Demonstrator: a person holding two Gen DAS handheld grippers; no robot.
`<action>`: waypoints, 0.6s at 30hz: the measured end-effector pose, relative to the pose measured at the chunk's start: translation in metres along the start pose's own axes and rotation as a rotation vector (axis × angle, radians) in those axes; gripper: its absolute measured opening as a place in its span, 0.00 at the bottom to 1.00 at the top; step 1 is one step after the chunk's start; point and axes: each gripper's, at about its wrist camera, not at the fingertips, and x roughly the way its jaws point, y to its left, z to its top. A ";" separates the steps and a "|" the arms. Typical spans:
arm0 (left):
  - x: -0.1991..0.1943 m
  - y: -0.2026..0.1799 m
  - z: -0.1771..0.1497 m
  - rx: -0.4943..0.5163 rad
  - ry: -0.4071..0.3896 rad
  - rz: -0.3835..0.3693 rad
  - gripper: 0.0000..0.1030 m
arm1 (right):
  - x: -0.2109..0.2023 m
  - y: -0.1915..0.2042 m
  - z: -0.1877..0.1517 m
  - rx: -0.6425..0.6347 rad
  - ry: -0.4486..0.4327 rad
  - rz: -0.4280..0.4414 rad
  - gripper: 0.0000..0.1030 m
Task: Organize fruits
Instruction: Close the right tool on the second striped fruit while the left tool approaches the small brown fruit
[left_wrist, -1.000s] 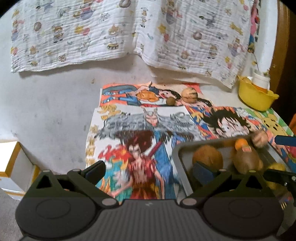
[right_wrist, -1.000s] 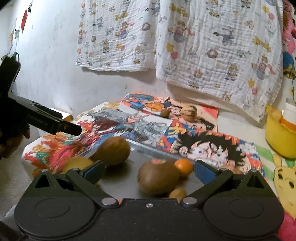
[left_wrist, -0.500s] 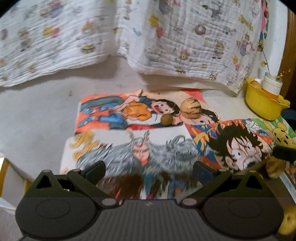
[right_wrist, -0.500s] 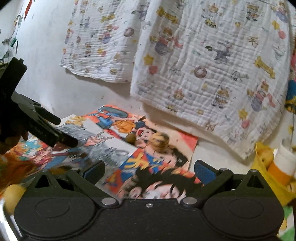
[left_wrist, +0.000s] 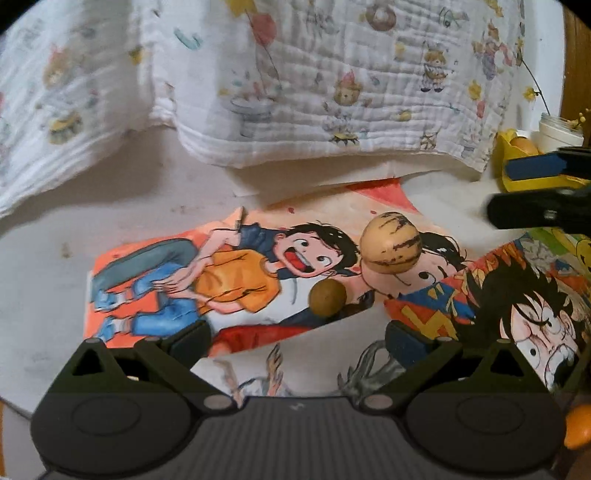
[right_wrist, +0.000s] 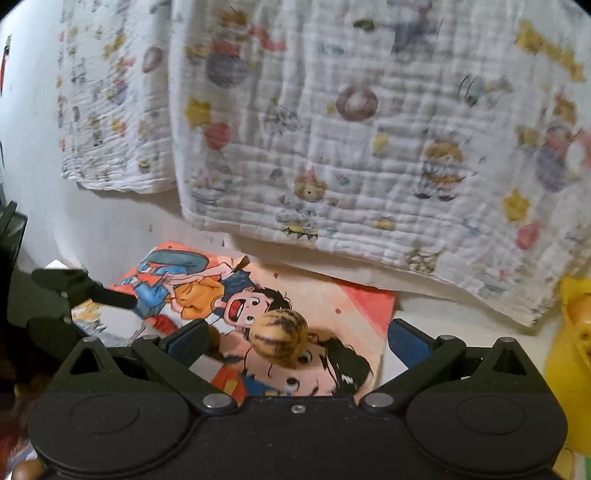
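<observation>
Cartoon posters cover the pale bench in front of you, and a white quilted cloth printed with bears and stars hangs down the wall behind it.

Your left claw is spread wide with nothing between its fingers; your right claw is spread just as wide and also grips nothing.

Through the left wrist camera you get two fruits on the posters: one pale, dark-streaked melon and one small brown fruit just beside it, nearer to you and slightly left, both ahead of the left claw's gap. That view also catches your right claw's fingers reaching in from the right edge, a white jar behind a yellow bowl, and an orange fruit at the lower right corner.

Through the right wrist camera only the melon shows of the two; it sits in the claw's gap, a little left of centre. The small brown fruit is hidden there. You see the left claw as a dark shape at the left edge, and the yellow bowl blurred at the right.
</observation>
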 end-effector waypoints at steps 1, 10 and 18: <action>0.004 0.000 0.001 -0.002 0.002 -0.017 0.99 | 0.008 0.000 0.001 0.013 0.012 0.007 0.99; 0.030 -0.003 0.004 -0.002 0.005 -0.083 0.96 | 0.063 -0.008 -0.001 0.113 0.093 0.052 0.89; 0.036 0.004 0.011 -0.066 -0.013 -0.115 0.80 | 0.089 -0.013 -0.003 0.178 0.127 0.094 0.80</action>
